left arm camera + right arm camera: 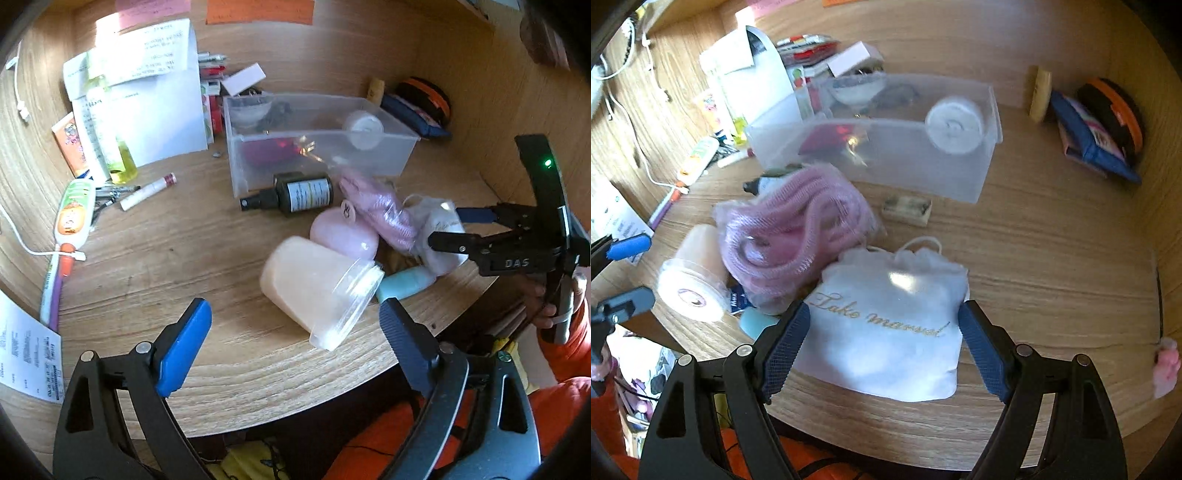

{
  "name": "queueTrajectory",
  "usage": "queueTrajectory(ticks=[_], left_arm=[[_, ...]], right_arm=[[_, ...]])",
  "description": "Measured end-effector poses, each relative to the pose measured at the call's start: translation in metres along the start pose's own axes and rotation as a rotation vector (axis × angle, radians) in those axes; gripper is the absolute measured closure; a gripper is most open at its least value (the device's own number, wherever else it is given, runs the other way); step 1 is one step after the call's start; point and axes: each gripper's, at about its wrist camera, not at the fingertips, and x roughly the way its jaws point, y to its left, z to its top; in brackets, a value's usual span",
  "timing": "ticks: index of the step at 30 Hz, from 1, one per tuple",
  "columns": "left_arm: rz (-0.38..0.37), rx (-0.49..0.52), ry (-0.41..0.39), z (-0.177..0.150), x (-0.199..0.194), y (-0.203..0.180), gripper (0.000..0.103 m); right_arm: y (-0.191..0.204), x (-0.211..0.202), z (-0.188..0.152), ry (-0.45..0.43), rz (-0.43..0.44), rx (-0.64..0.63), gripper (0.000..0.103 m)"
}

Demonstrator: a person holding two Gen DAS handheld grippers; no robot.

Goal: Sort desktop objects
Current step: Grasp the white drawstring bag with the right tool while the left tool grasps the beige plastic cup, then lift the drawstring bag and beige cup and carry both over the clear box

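Both grippers stand wide open and empty: my right gripper (pixel 884 347) straddles the soft, light white pouch (pixel 890 328) at the desk's near edge, best pinched mid-body, while my left gripper (pixel 295 339) faces the slippery, tipped-over jar (pixel 317 291).

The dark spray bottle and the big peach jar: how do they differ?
The dark spray bottle is small, near black, with a white label and a black nozzle; the peach jar is bulkier, pale and translucent, with a clear lid. The bottle lies next to the clear bin; the jar lies nearer the desk edge. Both lie on their sides.
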Motion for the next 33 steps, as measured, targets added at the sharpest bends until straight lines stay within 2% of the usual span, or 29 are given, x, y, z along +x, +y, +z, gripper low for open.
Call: queueTrajectory(ticks=[4,7,12,13,14,15,19,24,33], left_arm=[[-0.004,0.017,0.037,0.004,0.024,0.001,0.01],[-0.039,0.028,0.041,0.01,0.037,-0.001,0.01],[-0.053,0.044,0.01,0.016,0.044,-0.006,0.011],[-0.059,0.04,0.003,0.017,0.045,-0.006,0.016],[-0.078,0.033,0.0,0.017,0.046,-0.006,0.025],[-0.097,0.028,-0.001,0.018,0.046,-0.006,0.028],[-0.068,0.027,-0.023,0.018,0.044,-0.006,0.029],[-0.059,-0.01,-0.031,0.018,0.04,0.003,0.033],[-0.036,-0.102,-0.066,0.02,0.033,0.026,0.036]], right_arm=[[-0.003,0.008,-0.002,0.03,0.019,0.015,0.015],[-0.007,0.015,-0.003,0.063,0.053,0.047,0.011],[-0.011,0.018,-0.003,0.059,0.07,0.049,0.013],[-0.011,0.018,-0.003,0.057,0.073,0.042,0.013],[-0.011,0.018,-0.003,0.053,0.076,0.036,0.019],[-0.011,0.017,-0.003,0.047,0.077,0.031,0.028],[-0.011,0.011,-0.003,0.035,0.079,0.007,0.039],[-0.01,-0.003,-0.002,-0.005,0.041,-0.017,0.056],[-0.017,-0.025,0.003,-0.09,-0.031,-0.009,0.061]])
